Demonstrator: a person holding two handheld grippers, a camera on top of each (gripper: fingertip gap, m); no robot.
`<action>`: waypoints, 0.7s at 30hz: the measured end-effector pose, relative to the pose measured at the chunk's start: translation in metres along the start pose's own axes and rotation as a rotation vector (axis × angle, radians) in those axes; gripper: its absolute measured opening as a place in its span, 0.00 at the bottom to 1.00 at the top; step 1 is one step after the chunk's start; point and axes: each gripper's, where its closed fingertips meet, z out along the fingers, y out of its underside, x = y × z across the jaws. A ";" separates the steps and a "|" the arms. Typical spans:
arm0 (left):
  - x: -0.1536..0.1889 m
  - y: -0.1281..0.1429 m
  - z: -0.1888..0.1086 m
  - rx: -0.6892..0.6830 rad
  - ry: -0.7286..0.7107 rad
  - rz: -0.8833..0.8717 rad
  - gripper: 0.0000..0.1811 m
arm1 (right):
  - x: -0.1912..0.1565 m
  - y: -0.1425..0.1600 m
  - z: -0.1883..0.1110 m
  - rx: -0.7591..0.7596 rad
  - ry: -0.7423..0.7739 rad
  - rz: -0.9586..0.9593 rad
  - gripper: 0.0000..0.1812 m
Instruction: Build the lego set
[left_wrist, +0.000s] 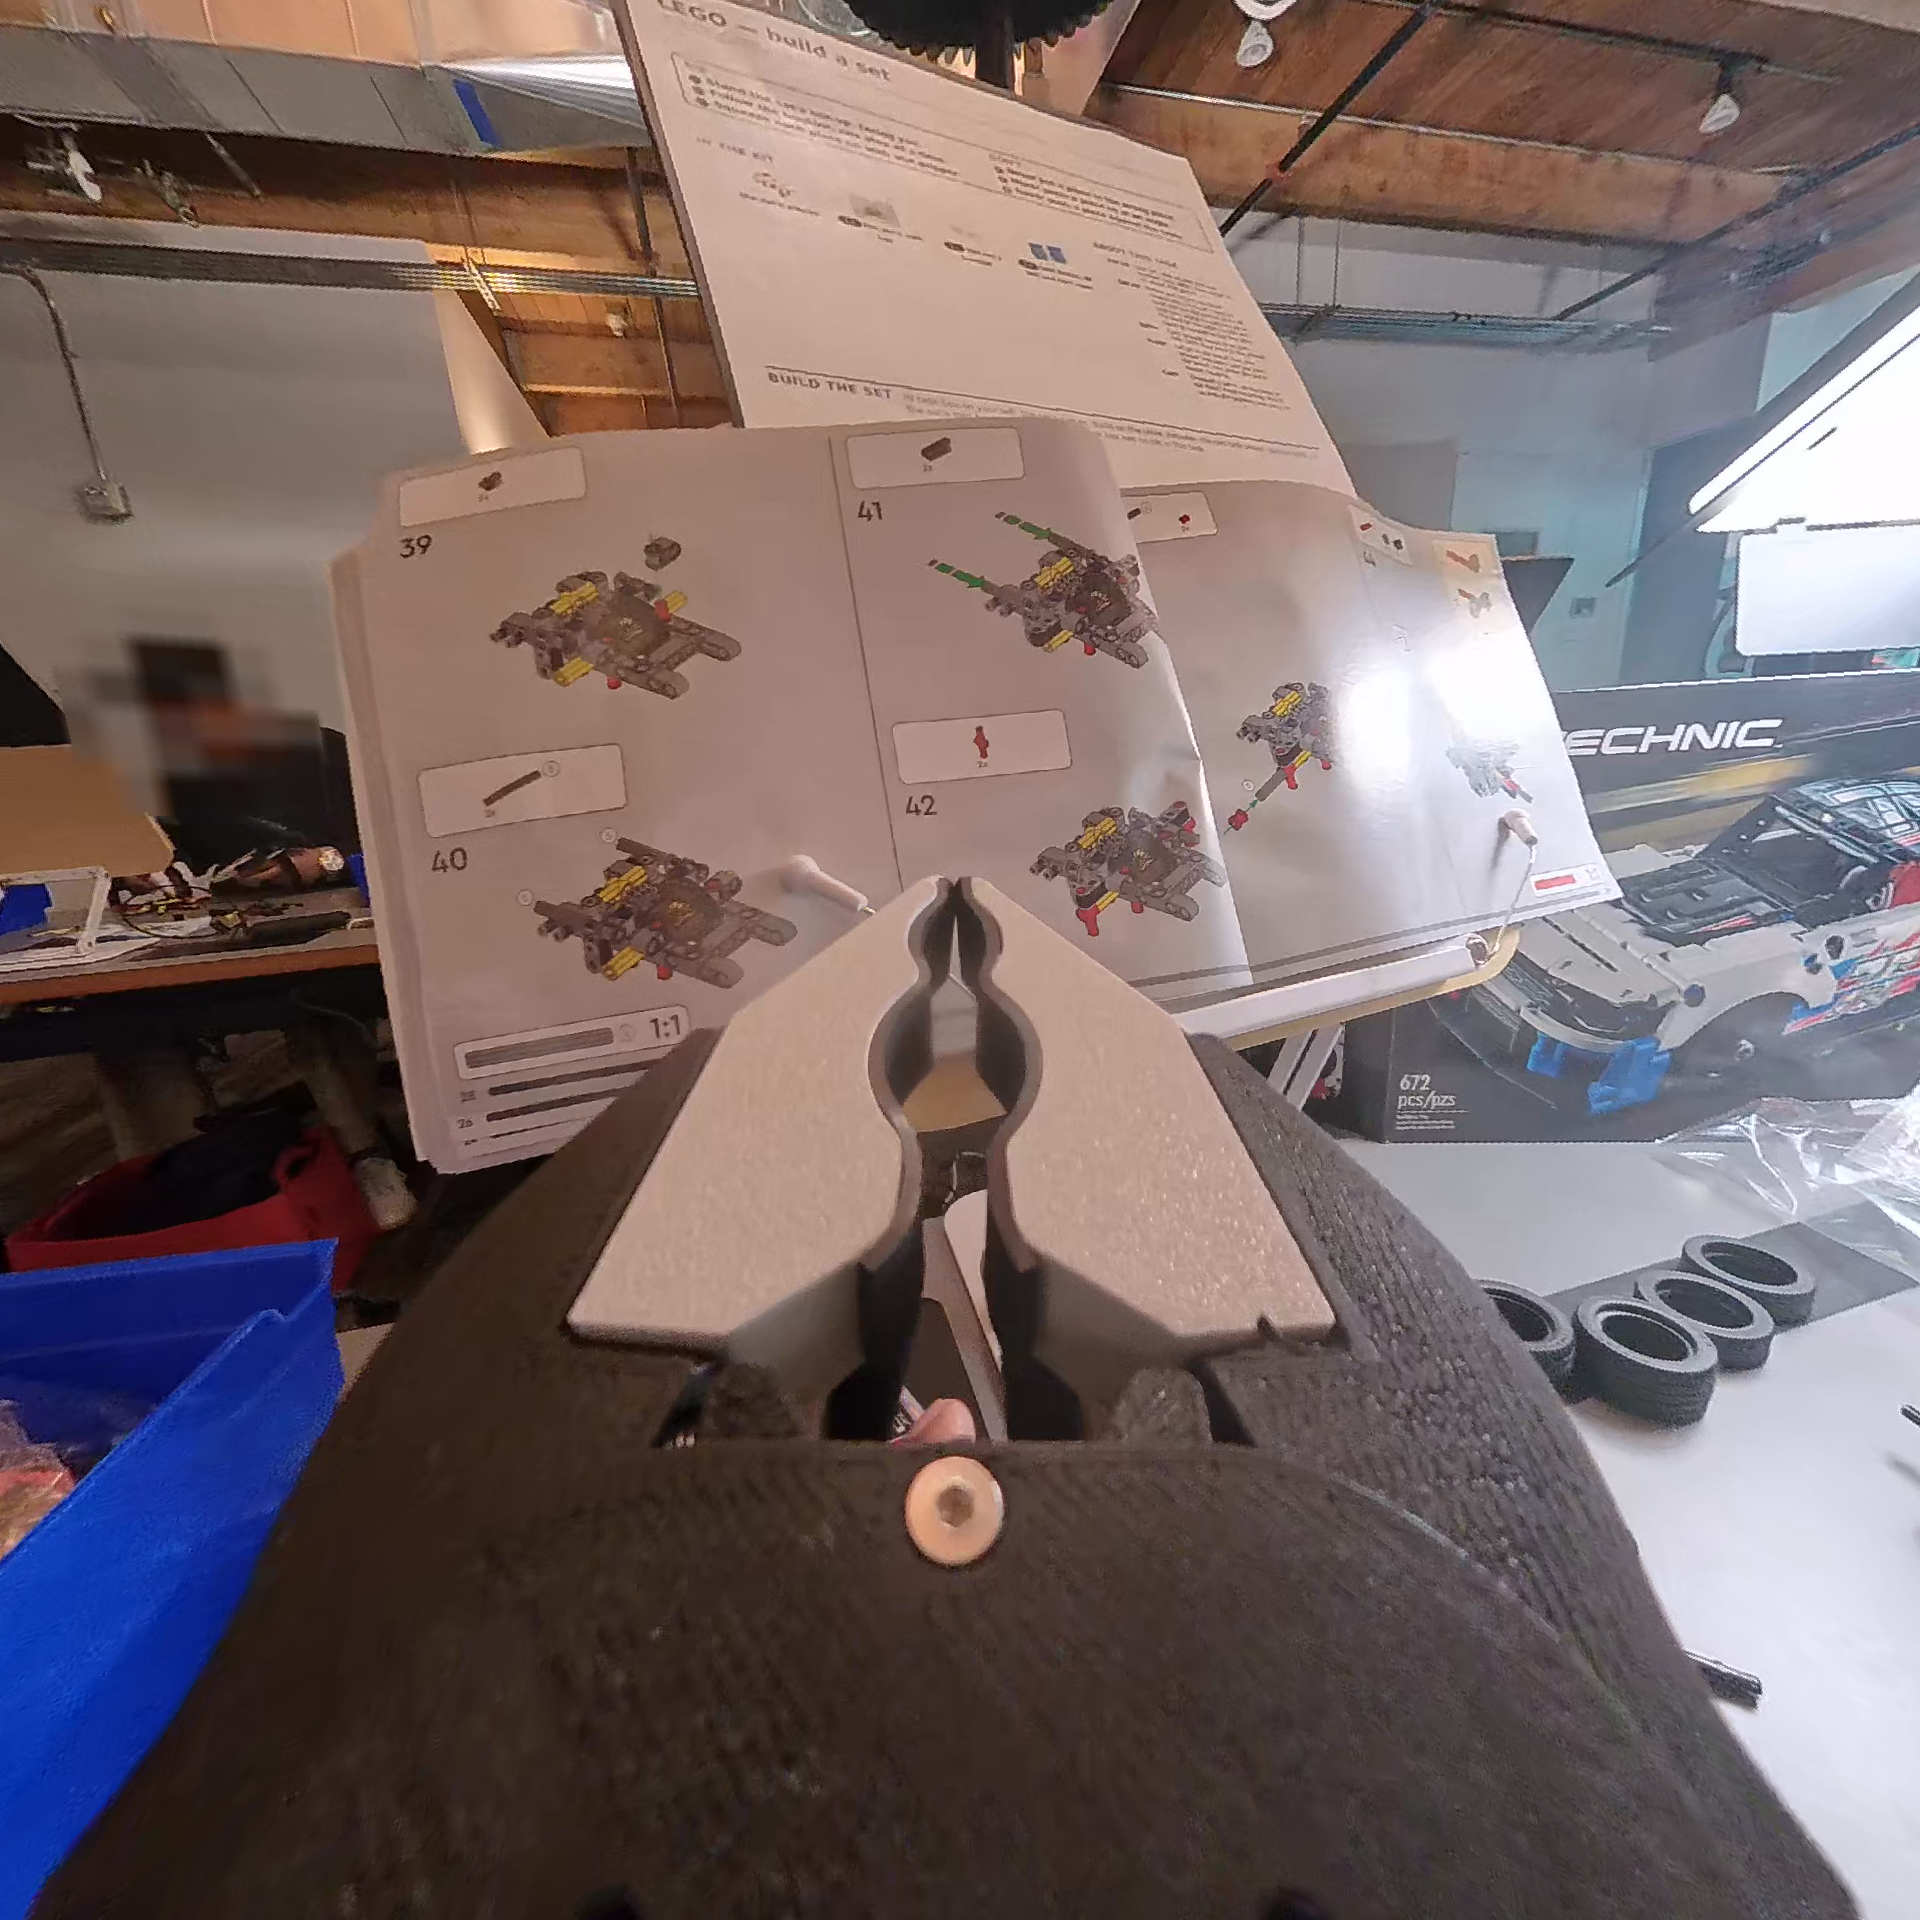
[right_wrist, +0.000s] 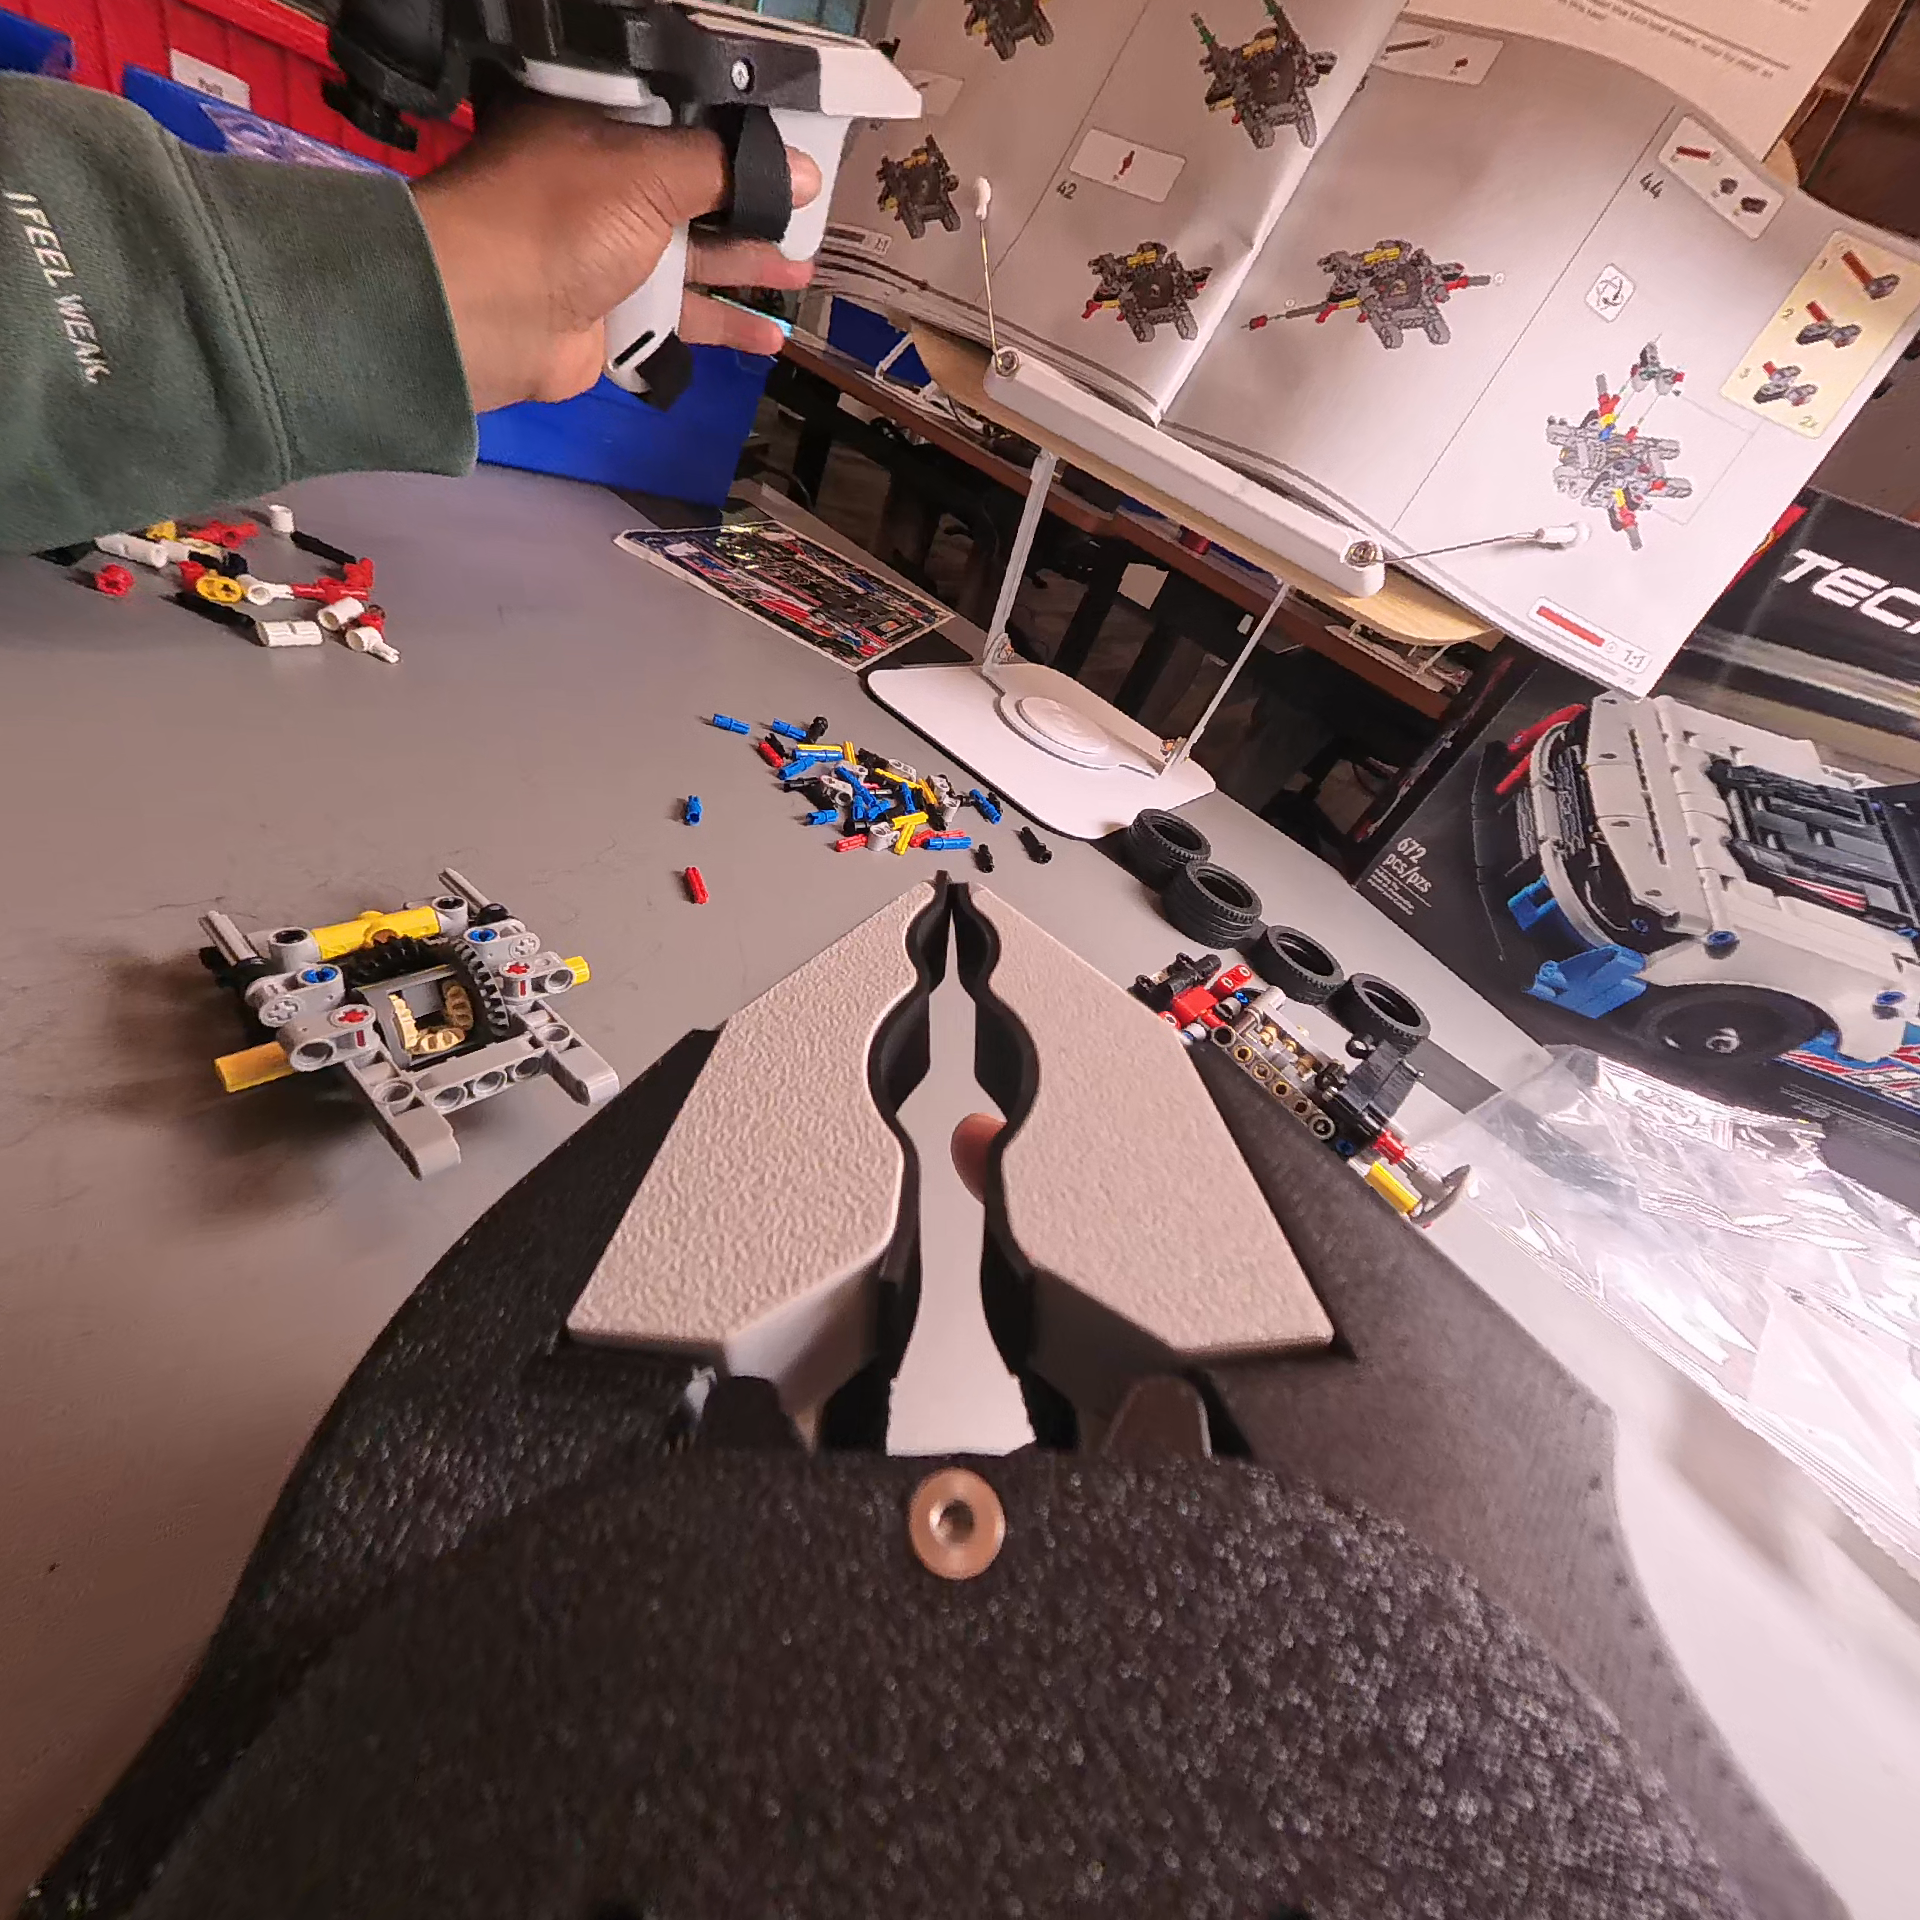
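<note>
Both sets of tongs are pressed together at the tips and hold nothing. The left tongs (left_wrist: 954, 883) are raised toward an open instruction booklet (left_wrist: 790, 748) on a white stand. The right tongs (right_wrist: 948, 883) hover over a grey desk (right_wrist: 520, 727), where a half-built grey and yellow lego assembly (right_wrist: 400, 1013) sits to their left. Loose pins (right_wrist: 883, 795) lie beyond, 4 black tyres (right_wrist: 1278, 951) to the right, and what looks like a second sub-assembly (right_wrist: 1288, 1060) beside them.
</note>
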 end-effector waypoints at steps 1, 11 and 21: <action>-0.002 0.000 0.000 0.004 -0.013 -0.001 0.00 | 0.000 0.001 0.000 -0.003 0.001 0.001 0.00; -0.026 0.024 0.004 -0.087 -0.049 -0.128 0.59 | -0.004 0.005 0.002 -0.022 -0.013 -0.016 0.00; -0.041 0.002 -0.011 0.016 -0.099 -0.126 0.12 | -0.005 0.007 0.003 -0.035 -0.011 -0.034 0.00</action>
